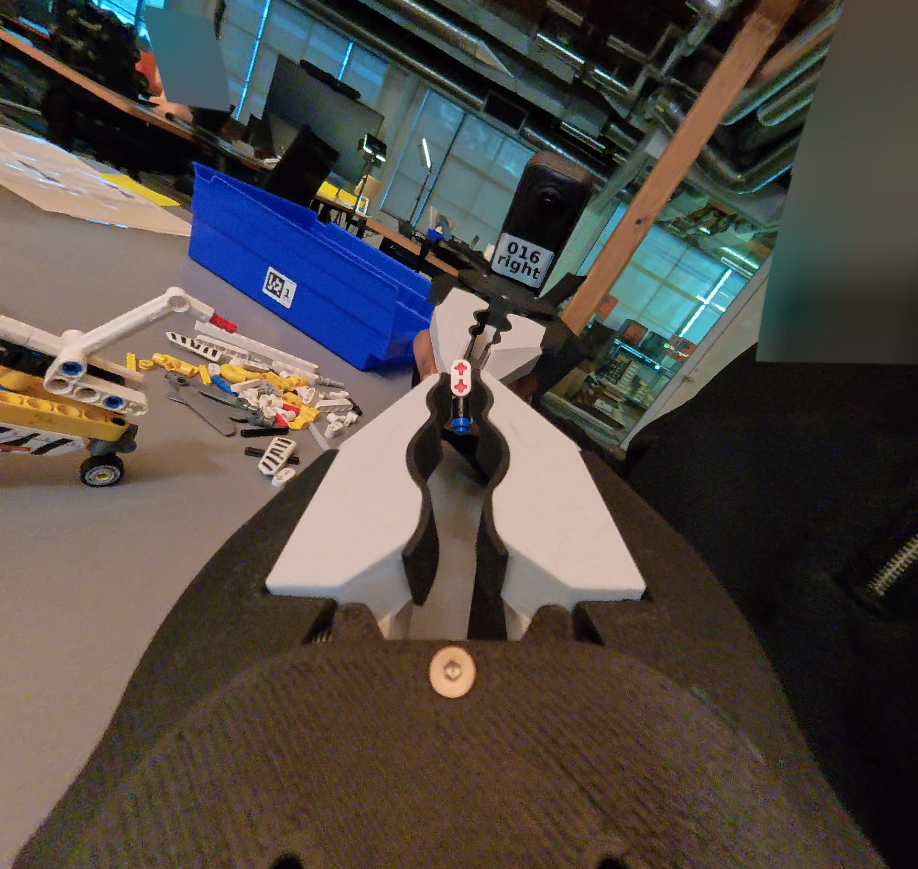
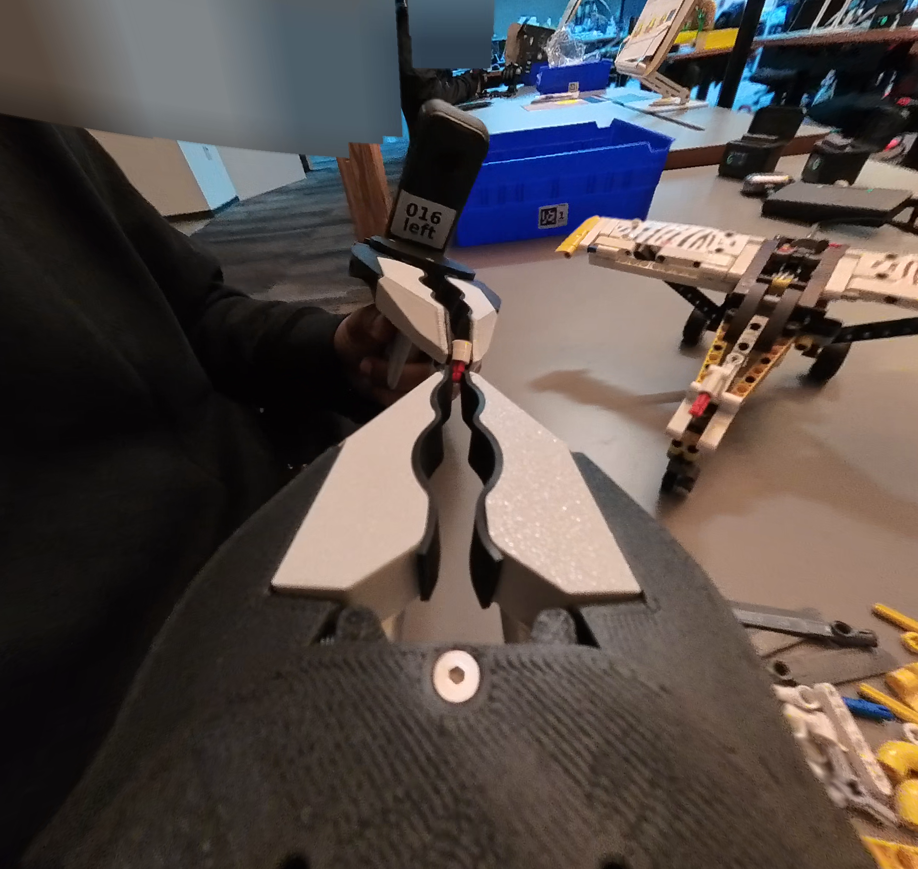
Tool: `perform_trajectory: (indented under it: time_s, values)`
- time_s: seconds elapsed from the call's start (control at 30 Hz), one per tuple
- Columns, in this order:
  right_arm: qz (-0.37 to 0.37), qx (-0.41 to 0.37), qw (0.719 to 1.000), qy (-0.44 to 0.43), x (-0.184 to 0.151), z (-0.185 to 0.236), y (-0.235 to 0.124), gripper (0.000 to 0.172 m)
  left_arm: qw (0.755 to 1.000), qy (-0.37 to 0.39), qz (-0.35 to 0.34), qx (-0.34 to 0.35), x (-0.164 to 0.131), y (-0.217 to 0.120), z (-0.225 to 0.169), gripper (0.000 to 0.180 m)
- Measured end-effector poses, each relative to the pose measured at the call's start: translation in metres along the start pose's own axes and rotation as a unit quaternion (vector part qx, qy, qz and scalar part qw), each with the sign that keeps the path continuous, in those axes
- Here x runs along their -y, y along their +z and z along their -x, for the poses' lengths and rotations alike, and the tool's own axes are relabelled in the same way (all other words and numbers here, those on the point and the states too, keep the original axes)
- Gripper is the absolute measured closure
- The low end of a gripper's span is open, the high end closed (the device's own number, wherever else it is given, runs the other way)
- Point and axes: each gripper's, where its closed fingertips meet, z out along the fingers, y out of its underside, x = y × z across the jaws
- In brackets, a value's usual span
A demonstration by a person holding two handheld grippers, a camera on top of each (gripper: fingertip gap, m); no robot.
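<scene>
A small white connector [image 1: 460, 377] is pinched by the closed left gripper [image 1: 459, 388]; a red pin [image 2: 457, 370], apparently, by the closed right gripper [image 2: 454, 388]. Light, rigid, slippery parts; flat sides are best gripped.

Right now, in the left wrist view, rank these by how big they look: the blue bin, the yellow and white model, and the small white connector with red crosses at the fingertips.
1. Blue bin.
2. Yellow and white model, cut off by the left edge, so its place against the bin is unsure.
3. White connector, smallest, though nearest the camera.

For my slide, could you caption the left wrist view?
Left gripper pinching a small white connector, right gripper opposite, loose bricks behind.
</scene>
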Motion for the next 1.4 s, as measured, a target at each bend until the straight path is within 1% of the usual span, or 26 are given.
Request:
perform_trajectory:
  time_s: [0.07, 0.13, 0.17, 0.23, 0.27, 0.3, 0.4, 0.47, 0.53, 0.63, 0.8, 0.87, 0.97, 1.0, 1.03, 1.07, 1.1, 1.13, 1.17, 1.2, 1.23, 1.27, 1.3, 1.33, 1.4]
  values:
    - [-0.005, 0.007, 1.0, 0.027, -0.001, -0.003, 0.003, 0.17, 1.0, 0.023, 0.013, 0.013, -0.003, -0.002, 0.004, 0.178]
    - [-0.044, 0.002, 0.998, 0.041, 0.004, -0.006, 0.007, 0.169, 0.999, 0.046, 0.013, 0.027, 0.001, -0.005, 0.007, 0.176]
    - [-0.059, -0.005, 0.997, 0.045, 0.006, -0.008, 0.009, 0.166, 0.999, 0.034, 0.005, 0.026, 0.004, -0.007, 0.007, 0.177]
    - [-0.064, -0.026, 0.997, 0.039, 0.006, -0.013, 0.01, 0.16, 0.999, 0.019, -0.008, 0.028, 0.005, -0.008, 0.009, 0.177]
    - [-0.06, -0.032, 0.997, 0.028, 0.005, -0.013, 0.01, 0.163, 0.999, 0.011, -0.012, 0.031, 0.004, -0.008, 0.011, 0.176]
    - [-0.051, -0.035, 0.998, 0.013, 0.004, -0.012, 0.011, 0.169, 0.999, 0.006, -0.013, 0.033, 0.004, -0.008, 0.012, 0.176]
    - [-0.009, -0.081, 0.994, -0.078, -0.002, -0.012, 0.012, 0.169, 0.999, 0.019, 0.009, 0.047, -0.002, -0.008, 0.016, 0.176]
    - [0.024, -0.119, 0.981, -0.152, -0.009, -0.014, 0.014, 0.169, 0.997, 0.039, 0.042, 0.06, -0.008, -0.009, 0.019, 0.176]
    - [0.048, -0.157, 0.965, -0.204, -0.012, -0.017, 0.015, 0.17, 0.992, 0.072, 0.062, 0.084, -0.011, -0.011, 0.023, 0.176]
    - [0.081, -0.184, 0.952, -0.23, -0.016, -0.021, 0.017, 0.17, 0.987, 0.094, 0.077, 0.108, -0.012, -0.012, 0.028, 0.176]
    - [0.134, -0.237, 0.926, -0.263, -0.02, -0.031, 0.018, 0.17, 0.985, 0.074, 0.065, 0.143, -0.013, -0.011, 0.038, 0.176]
    - [0.127, -0.258, 0.922, -0.259, -0.017, -0.034, 0.018, 0.17, 0.985, 0.064, 0.048, 0.155, -0.009, -0.011, 0.04, 0.176]
    - [0.094, -0.262, 0.94, -0.198, -0.008, -0.035, 0.015, 0.171, 0.988, 0.021, -0.012, 0.151, 0.002, -0.011, 0.038, 0.177]
    - [0.097, -0.262, 0.943, -0.179, -0.008, -0.036, 0.013, 0.172, 0.988, 0.008, -0.026, 0.152, 0.004, -0.01, 0.038, 0.177]
    - [0.144, -0.306, 0.924, -0.18, -0.019, -0.052, -0.001, 0.172, 0.986, 0.004, -0.044, 0.16, 0.007, -0.012, 0.039, 0.175]
    - [0.194, -0.353, 0.894, -0.196, -0.031, -0.072, -0.022, 0.172, 0.98, -0.01, -0.115, 0.162, 0.03, -0.026, 0.039, 0.176]
    - [0.172, -0.343, 0.908, -0.171, -0.031, -0.074, -0.03, 0.172, 0.974, -0.026, -0.148, 0.169, 0.049, -0.044, 0.042, 0.177]
    - [0.094, -0.303, 0.941, -0.118, -0.012, -0.063, -0.027, 0.172, 0.972, -0.001, -0.137, 0.19, 0.056, -0.053, 0.046, 0.176]
    - [0.035, -0.27, 0.958, -0.094, 0.01, -0.049, -0.022, 0.172, 0.973, 0.015, -0.12, 0.194, 0.056, -0.052, 0.045, 0.176]
    - [0.025, -0.265, 0.958, -0.111, 0.022, -0.041, -0.017, 0.172, 0.977, 0.01, -0.116, 0.179, 0.052, -0.045, 0.041, 0.176]
    - [0.041, -0.279, 0.949, -0.144, 0.024, -0.039, -0.014, 0.172, 0.982, 0.005, -0.109, 0.157, 0.045, -0.035, 0.035, 0.176]
    - [0.058, -0.29, 0.94, -0.169, 0.022, -0.038, -0.011, 0.172, 0.985, 0.007, -0.09, 0.145, 0.034, -0.025, 0.032, 0.176]
    - [0.063, -0.289, 0.938, -0.182, 0.019, -0.037, -0.007, 0.172, 0.987, 0.01, -0.081, 0.139, 0.027, -0.02, 0.031, 0.176]
    - [0.052, -0.279, 0.942, -0.181, 0.017, -0.035, -0.004, 0.172, 0.989, -0.002, -0.082, 0.12, 0.024, -0.016, 0.028, 0.176]
    - [0.006, -0.224, 0.965, -0.134, 0.018, -0.025, 0.004, 0.172, 0.992, -0.032, -0.079, 0.091, 0.02, -0.012, 0.025, 0.176]
